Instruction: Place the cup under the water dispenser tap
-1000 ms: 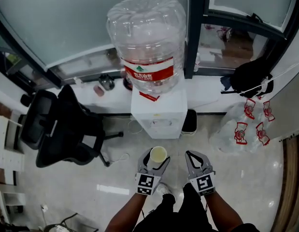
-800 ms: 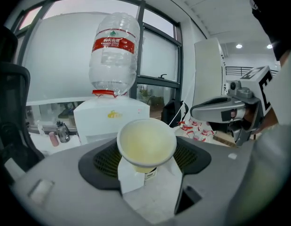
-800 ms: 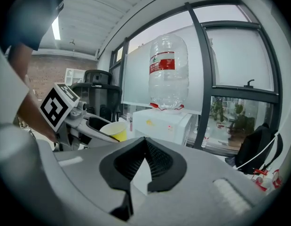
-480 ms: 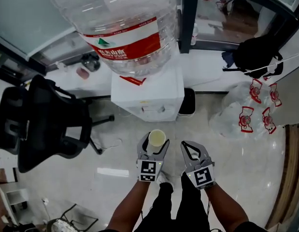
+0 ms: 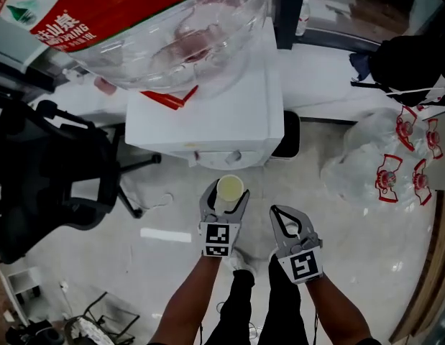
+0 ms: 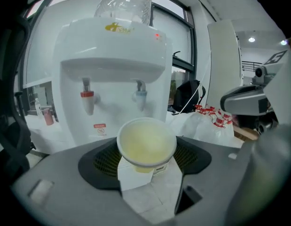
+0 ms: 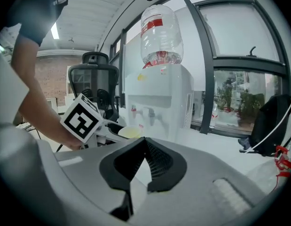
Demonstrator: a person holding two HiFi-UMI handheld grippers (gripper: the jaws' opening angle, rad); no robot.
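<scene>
Both grippers are dropping lower and drawing nearer to the white box-shaped water dispenser (image 5: 208,113), which is filling far more of the head view than a second ago. Now the left gripper (image 5: 224,192) is clamping the pale, empty paper cup (image 6: 146,145) between its partly spread jaws, with the cup upright and its rim up. That cup is hanging in front of the dispenser, lower than the red tap (image 6: 88,99) and the blue tap (image 6: 140,96) (roughly between the two, under neither yet). Just beside it the right gripper (image 5: 280,213) is carrying nothing, with its jaws pressed together. On top, the large clear plastic bottle with a red label (image 5: 136,20) is sitting neck-down.
</scene>
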